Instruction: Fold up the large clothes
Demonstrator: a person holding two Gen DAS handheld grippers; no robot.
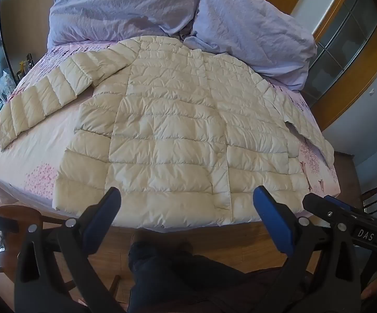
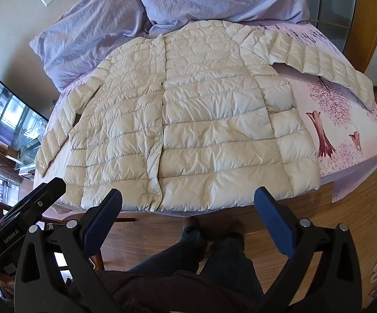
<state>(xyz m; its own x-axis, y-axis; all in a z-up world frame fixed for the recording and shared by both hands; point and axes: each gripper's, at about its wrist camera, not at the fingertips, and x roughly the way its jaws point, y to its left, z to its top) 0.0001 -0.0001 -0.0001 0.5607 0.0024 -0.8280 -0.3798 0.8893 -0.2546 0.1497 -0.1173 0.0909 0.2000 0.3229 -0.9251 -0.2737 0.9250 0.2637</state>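
A cream quilted puffer jacket (image 1: 170, 135) lies flat, front side up and buttoned, on the pink bed, both sleeves spread out; it also shows in the right wrist view (image 2: 188, 120). Its hem lies along the bed's near edge. My left gripper (image 1: 187, 195) is open and empty, held above the hem near the jacket's middle. My right gripper (image 2: 188, 198) is open and empty too, above the hem near the button placket. The right gripper's body (image 1: 344, 216) shows at the right of the left wrist view.
Two lilac pillows (image 1: 125, 5) lie at the head of the bed (image 2: 344, 130), touching the jacket's collar. The person's legs (image 2: 201, 255) stand on the wooden floor (image 2: 357, 208) by the bed's foot. A wooden chair (image 1: 13, 216) is at the left. A television (image 2: 8, 114) stands left.
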